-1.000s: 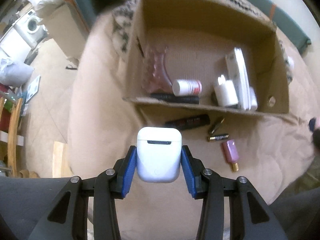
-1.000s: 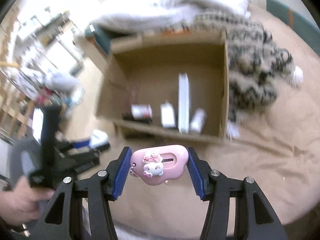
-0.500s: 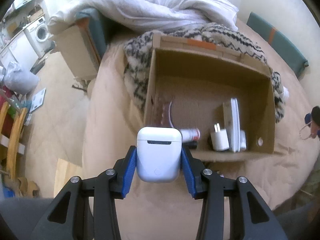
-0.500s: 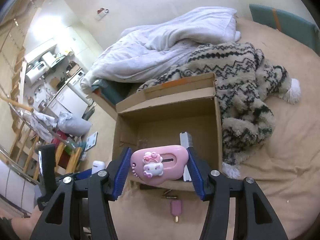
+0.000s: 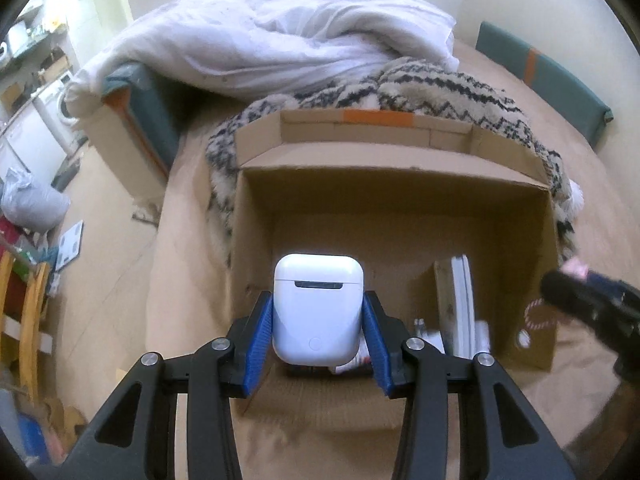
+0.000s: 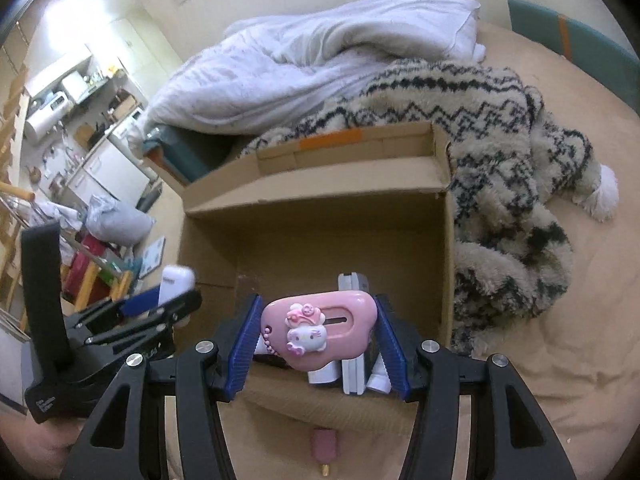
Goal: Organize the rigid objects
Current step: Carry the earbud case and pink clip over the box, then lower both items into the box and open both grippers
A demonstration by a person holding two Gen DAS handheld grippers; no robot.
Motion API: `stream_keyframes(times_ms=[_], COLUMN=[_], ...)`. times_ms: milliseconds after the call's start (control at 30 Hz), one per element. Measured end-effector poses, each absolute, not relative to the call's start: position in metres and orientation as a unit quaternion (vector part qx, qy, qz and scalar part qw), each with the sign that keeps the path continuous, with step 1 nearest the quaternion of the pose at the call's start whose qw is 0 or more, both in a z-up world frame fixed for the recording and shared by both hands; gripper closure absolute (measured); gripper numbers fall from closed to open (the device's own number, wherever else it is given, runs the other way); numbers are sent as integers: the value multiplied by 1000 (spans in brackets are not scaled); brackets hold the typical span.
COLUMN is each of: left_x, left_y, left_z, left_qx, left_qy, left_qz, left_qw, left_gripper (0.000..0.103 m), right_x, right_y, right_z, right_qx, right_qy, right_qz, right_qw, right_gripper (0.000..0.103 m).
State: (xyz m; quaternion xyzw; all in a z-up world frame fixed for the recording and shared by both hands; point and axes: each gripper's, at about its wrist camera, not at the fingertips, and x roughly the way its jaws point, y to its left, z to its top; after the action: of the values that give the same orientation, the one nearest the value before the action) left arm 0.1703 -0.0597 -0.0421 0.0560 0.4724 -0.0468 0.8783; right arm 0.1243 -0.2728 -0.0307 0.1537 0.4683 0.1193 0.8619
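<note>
My left gripper (image 5: 318,334) is shut on a white earbud case (image 5: 317,308) and holds it over the near left part of an open cardboard box (image 5: 392,184). My right gripper (image 6: 318,340) is shut on a pink cartoon-cat box cutter (image 6: 320,334) and holds it over the same box (image 6: 320,208), near its front wall. The left gripper with the white case (image 6: 176,280) shows at the left of the right wrist view. The right gripper shows dark and blurred at the right edge of the left wrist view (image 5: 592,308).
Flat white items (image 5: 462,300) and small bottles stand in the box's near right corner. A pink bottle (image 6: 326,446) lies on the beige bed in front of the box. A patterned blanket (image 6: 500,168) and a white duvet (image 5: 280,40) lie behind the box.
Both grippers have moved forward toward the box, and it now looms larger under them. Both still hold the same items. The loose items in front of the box have dropped out of the left view.
</note>
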Motion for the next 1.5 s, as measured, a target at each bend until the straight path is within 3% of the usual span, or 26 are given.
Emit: stream_keyframes(times_ms=[200, 733, 1500], left_x=[182, 184, 185], left_y=[-59, -55, -62], left_z=[-75, -102, -104], left_qx=[40, 42, 66], left_qy=[503, 529, 527], left_qz=[-42, -34, -34], left_qw=[862, 847, 846], left_gripper=[63, 63, 63], right_x=[128, 129, 136], right_y=[-265, -246, -253], right_z=[-53, -92, -91], right_qx=[138, 112, 149], right_qy=[495, 561, 551], right_qz=[111, 106, 98], right_qw=[850, 814, 815], right_gripper=[45, 44, 44])
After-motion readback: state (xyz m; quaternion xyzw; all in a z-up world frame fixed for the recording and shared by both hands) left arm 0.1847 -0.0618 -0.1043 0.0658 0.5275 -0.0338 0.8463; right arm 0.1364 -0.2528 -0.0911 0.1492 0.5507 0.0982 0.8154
